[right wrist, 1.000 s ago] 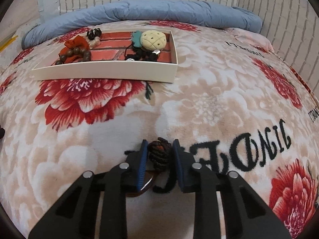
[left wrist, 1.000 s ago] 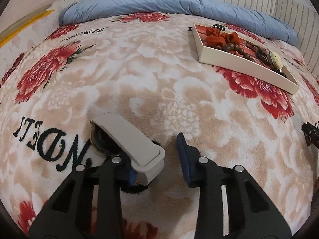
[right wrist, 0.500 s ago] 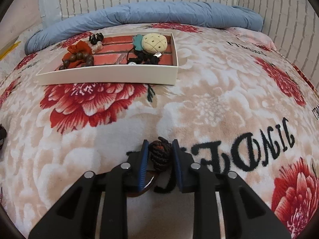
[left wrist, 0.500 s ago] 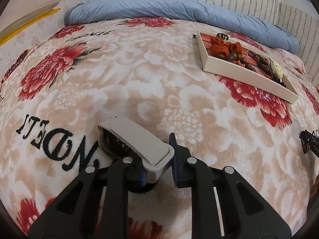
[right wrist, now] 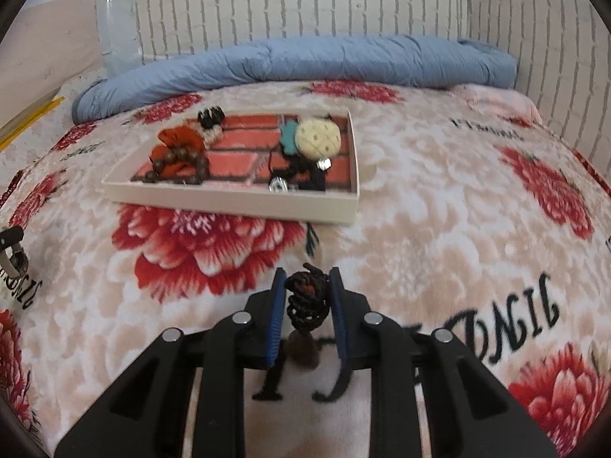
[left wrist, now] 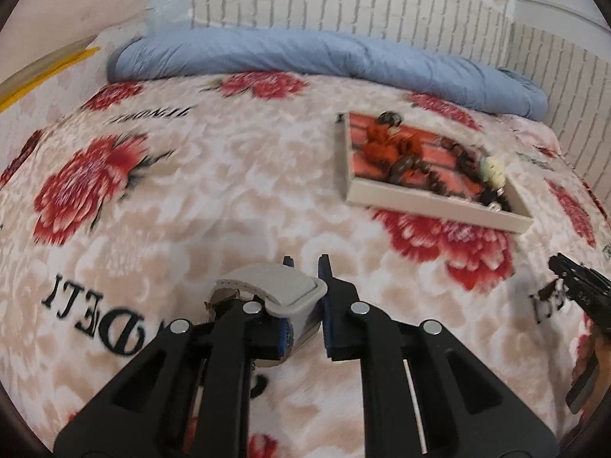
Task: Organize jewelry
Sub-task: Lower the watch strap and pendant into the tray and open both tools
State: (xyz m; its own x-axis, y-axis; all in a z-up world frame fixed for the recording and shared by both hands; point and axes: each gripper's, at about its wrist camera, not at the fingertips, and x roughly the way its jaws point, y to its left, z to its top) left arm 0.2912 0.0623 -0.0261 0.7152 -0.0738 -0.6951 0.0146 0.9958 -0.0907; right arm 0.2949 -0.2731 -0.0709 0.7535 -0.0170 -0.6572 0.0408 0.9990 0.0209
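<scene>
Jewelry to be organized is being carried in both tools above the floral pink-and-red plush bed blanket [left wrist: 229,198]. Left tool [left wrist: 305,297]: its jaws are closing on a grey-strapped wristwatch [left wrist: 275,294], the strap arching over the left finger and the metal case hanging at the near left. Right tool [right wrist: 307,297]: its jaws are standing narrowly apart and pinching a dark braided cord bracelet with a brown tassel [right wrist: 307,299], the tassel hanging down toward the camera.

Governing relation: the shallow white rectangular tray with a red brick-print floor [right wrist: 229,200] is lying on the far side of both tools. From the left tool it is sitting far and to the right [left wrist: 439,202]; from the right tool it is sitting far and slightly left, with its long axis running left to right. The right tool appears nearer.

Contents: an orange fabric scrunchie with brown wooden beads [right wrist: 179,152] is occupying the tray's left end, and a cream round cookie-shaped charm [right wrist: 318,138] with black cords the right end; the middle is lying bare. Nothing is standing on the blanket between tools and tray. A rolled blue quilt [right wrist: 305,61] is lying beyond.
</scene>
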